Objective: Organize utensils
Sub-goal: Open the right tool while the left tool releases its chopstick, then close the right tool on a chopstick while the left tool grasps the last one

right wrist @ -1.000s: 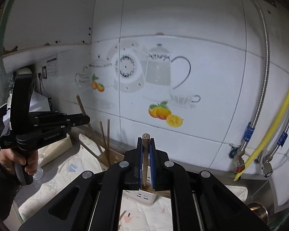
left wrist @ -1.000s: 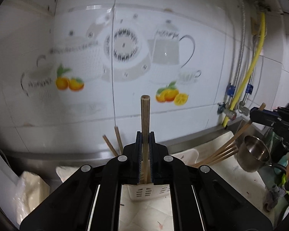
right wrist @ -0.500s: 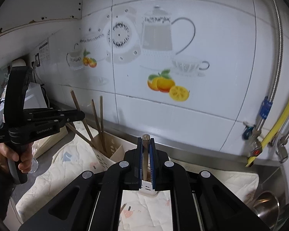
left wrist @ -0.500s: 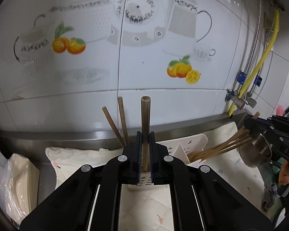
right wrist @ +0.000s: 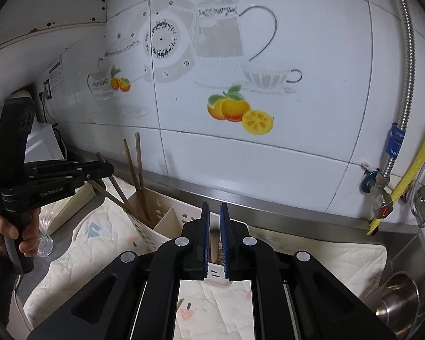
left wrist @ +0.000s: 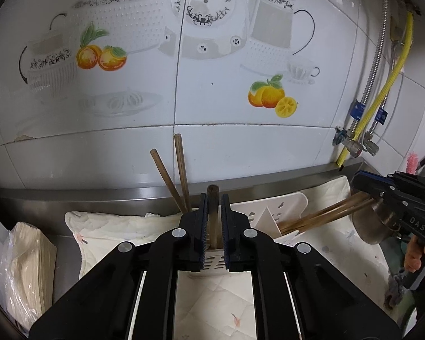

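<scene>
Both tools are lowering chopsticks, long axis upright, into the white holder (left wrist: 272, 212) on the cloth-covered desk (left wrist: 121, 223).
The left tool (left wrist: 214, 197) is standing barely parted, an upright chopstick (left wrist: 213, 215) sitting loosely between its pads, top end pointing up. The right tool (right wrist: 214, 205) is pinching narrowly on a second chopstick (right wrist: 214, 240), sunk low between its pads. Two leaning chopsticks (left wrist: 181, 175) are crowding the left compartment; a slanted bundle (left wrist: 325, 212) is pointing towards the steel pot (left wrist: 368, 226).
</scene>
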Demonstrator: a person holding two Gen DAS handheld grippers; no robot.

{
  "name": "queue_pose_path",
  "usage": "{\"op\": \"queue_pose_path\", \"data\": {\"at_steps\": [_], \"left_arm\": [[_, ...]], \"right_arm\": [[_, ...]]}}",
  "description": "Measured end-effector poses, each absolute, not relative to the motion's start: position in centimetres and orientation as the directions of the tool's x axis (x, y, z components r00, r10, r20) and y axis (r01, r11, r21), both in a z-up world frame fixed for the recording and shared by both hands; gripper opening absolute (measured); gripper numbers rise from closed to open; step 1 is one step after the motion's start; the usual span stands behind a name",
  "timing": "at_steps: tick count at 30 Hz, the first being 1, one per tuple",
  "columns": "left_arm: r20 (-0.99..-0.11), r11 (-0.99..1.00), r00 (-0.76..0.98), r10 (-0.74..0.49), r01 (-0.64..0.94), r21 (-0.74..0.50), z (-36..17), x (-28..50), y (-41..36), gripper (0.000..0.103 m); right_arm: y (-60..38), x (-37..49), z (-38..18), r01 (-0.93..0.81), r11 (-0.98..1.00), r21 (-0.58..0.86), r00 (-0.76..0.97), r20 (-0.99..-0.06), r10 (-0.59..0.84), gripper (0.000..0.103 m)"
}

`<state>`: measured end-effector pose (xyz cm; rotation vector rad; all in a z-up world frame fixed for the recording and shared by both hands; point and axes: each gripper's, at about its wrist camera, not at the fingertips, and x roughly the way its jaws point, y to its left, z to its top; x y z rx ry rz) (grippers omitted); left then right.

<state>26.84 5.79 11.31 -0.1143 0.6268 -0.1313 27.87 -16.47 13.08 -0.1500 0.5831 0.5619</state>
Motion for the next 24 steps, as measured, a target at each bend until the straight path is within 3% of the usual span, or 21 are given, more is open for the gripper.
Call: {"op": "queue_pose_path", "data": {"at_steps": [3, 12, 14, 24], "left_arm": [[-0.562, 0.986, 0.813, -0.153, 0.09, -0.139, 11.9, 26.3, 5.6, 0.018], [-0.509, 0.984, 0.845, -0.165, 0.103, -0.149, 13.5, 22.4, 5.5, 0.022], [-0.501, 0.983, 0.849, -0.169, 0.106, -0.152, 13.4, 21.1, 5.3, 0.026], [-0.504, 0.984, 0.848, -0.166, 0.107, -0.144, 10.3, 15.8, 4.1, 0.028]], "right_arm": [[-16.7, 27.2, 13.6, -0.54, 0.841, 0.011, 0.704, -0.542, 0.459, 0.014], [-18.1, 22.5, 14.1, -0.554, 0.832, 0.019, 0.719, -0.493, 0.49, 0.022], [-18.4, 21.2, 13.5, -0.561, 0.827, 0.029, 0.713, -0.491, 0.501, 0.022], [-19.2, 14.3, 8.0, -0.575, 0.817, 0.039, 0.685, -0.523, 0.507, 0.027]]}}
